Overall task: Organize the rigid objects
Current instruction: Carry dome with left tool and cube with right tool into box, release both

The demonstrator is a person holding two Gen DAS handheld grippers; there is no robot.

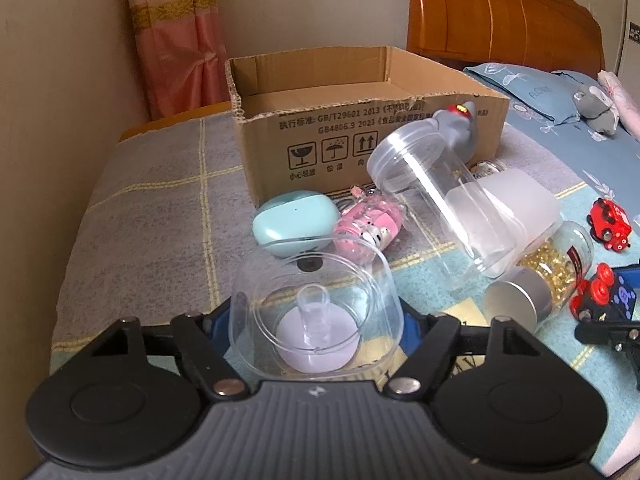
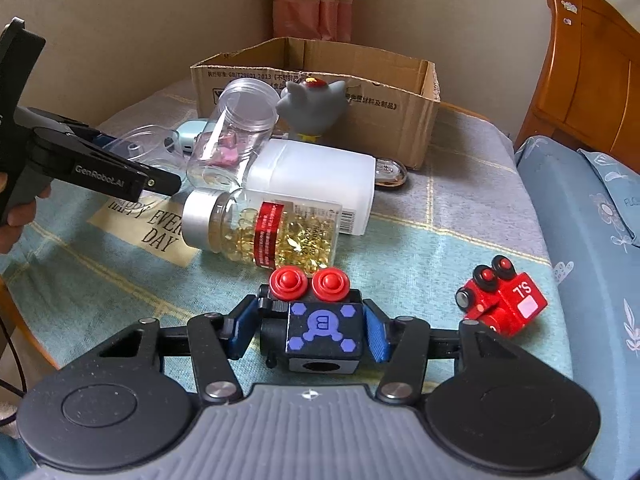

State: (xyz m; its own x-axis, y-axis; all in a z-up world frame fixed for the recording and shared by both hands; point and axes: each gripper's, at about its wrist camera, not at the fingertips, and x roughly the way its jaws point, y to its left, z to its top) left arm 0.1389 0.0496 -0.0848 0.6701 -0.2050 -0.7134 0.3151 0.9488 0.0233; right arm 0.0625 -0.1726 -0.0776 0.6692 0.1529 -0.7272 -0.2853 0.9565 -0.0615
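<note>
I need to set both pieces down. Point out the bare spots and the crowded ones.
The box looks empty inside as far as can be seen. Bare blanket lies left of the box and the teal case. More bare cloth lies right of the white bottle, behind the red train. Crowded: the jars and pill bottle in front of the box.

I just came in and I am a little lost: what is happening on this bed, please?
A person with a gripper in each hand is sorting small things. The right gripper is shut on a black toy block with red knobs. The clear dome cover sits between the fingers of the left gripper. Jars, a pill bottle and a red toy car still lie on the blanket; the cardboard box waits behind.
</note>
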